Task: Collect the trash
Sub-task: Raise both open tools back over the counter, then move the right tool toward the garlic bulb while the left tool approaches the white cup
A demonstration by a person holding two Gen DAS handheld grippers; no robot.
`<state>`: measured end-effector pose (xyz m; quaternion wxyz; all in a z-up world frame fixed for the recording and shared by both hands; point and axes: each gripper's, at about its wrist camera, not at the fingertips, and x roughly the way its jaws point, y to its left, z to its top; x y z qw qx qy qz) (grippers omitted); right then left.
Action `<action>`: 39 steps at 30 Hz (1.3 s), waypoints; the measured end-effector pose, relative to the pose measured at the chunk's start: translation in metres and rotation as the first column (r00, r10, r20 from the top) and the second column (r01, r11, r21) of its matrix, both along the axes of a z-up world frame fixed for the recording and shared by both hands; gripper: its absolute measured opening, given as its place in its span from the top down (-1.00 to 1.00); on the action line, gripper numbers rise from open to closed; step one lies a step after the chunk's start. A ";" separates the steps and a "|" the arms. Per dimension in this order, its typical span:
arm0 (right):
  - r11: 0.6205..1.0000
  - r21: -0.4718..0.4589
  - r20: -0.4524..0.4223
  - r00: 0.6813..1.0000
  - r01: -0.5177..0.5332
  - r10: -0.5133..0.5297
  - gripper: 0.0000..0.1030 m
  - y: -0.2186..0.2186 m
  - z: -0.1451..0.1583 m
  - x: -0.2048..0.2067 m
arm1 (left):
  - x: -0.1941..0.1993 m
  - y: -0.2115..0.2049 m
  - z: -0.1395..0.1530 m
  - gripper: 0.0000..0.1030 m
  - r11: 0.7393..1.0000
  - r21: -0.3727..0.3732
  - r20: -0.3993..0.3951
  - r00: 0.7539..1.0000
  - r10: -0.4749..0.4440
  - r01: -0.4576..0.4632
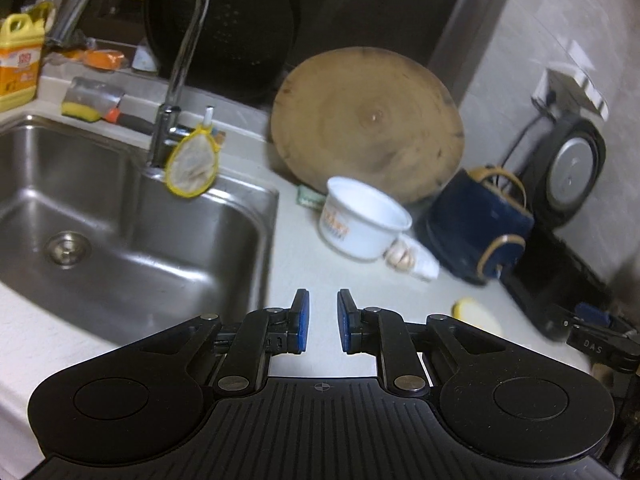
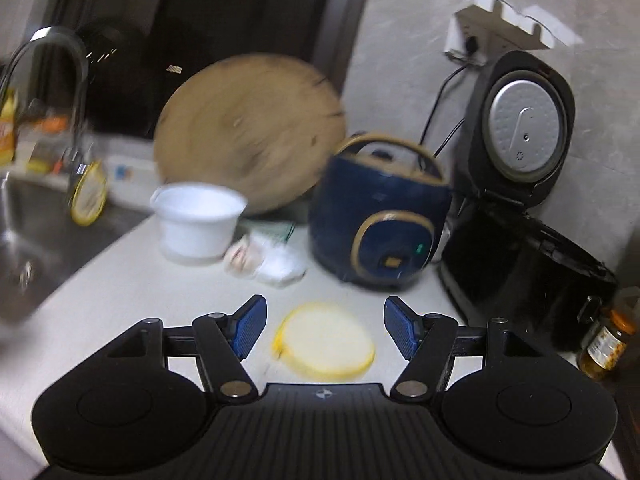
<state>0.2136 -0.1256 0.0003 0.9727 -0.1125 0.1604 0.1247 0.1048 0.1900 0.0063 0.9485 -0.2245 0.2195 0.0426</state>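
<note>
Nearest to us, our left gripper (image 1: 323,320) hangs over bare table (image 1: 296,256) with its jaws narrow and nothing between them, so it looks free for whatever piece we choose. Our right gripper (image 2: 325,326) has its jaws set wide and empty, and just past them lies the round yellow-rimmed lid (image 2: 325,342), flat on the table; we judge this the trash we go for, since the jaws frame it

Going left to right along the table: the steel sink (image 1: 120,216) with a yellow mesh strainer (image 1: 193,169) hung at the tap (image 1: 176,80), kept there for draining. The white tub (image 1: 362,222) stands upright by the round wooden board (image 1: 366,128), which leans against the wall to save room. A crumpled white wrapper (image 2: 266,262) lies touching the tub, likely trash too. Then the blue cooker (image 2: 380,216), and the black cooker (image 2: 520,184) with its lid up, plugged into the wall socket (image 2: 476,36)

The table is pale, the wall grey, the window behind dark
</note>
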 end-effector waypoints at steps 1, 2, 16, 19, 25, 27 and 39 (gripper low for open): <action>0.999 0.031 -0.008 1.000 -0.020 0.021 -0.28 -0.004 0.006 0.010 | 0.010 -0.002 0.002 0.66 1.000 -0.016 0.005 1.000 -0.009 0.009; 0.997 0.065 -0.014 0.999 -0.038 0.039 -0.28 -0.008 0.011 0.019 | 0.022 -0.005 0.002 0.66 0.999 -0.028 0.004 1.000 -0.017 0.017; 0.962 0.150 -0.252 0.932 -0.227 0.259 -0.42 -0.014 -0.020 0.111 | 0.150 -0.086 -0.031 0.66 0.994 -0.064 -0.180 0.979 -0.100 0.090; 0.950 0.154 -0.262 0.916 -0.271 0.303 -0.42 -0.008 -0.025 0.130 | 0.153 -0.098 -0.042 0.66 0.995 -0.067 -0.225 0.970 -0.090 0.077; 0.898 0.040 -0.193 0.879 -0.437 0.436 -0.43 0.018 -0.037 0.147 | 0.134 -0.112 -0.045 0.66 0.996 -0.053 -0.255 0.964 -0.080 0.068; 0.887 0.003 -0.186 0.871 -0.462 0.454 -0.46 0.032 -0.040 0.157 | 0.129 -0.113 -0.047 0.66 0.998 -0.038 -0.276 0.960 -0.049 0.040; 0.906 -0.025 -0.330 0.859 -0.422 0.391 -0.56 0.122 -0.066 0.257 | 0.117 -0.096 -0.039 0.66 0.996 0.010 -0.303 0.949 0.090 -0.091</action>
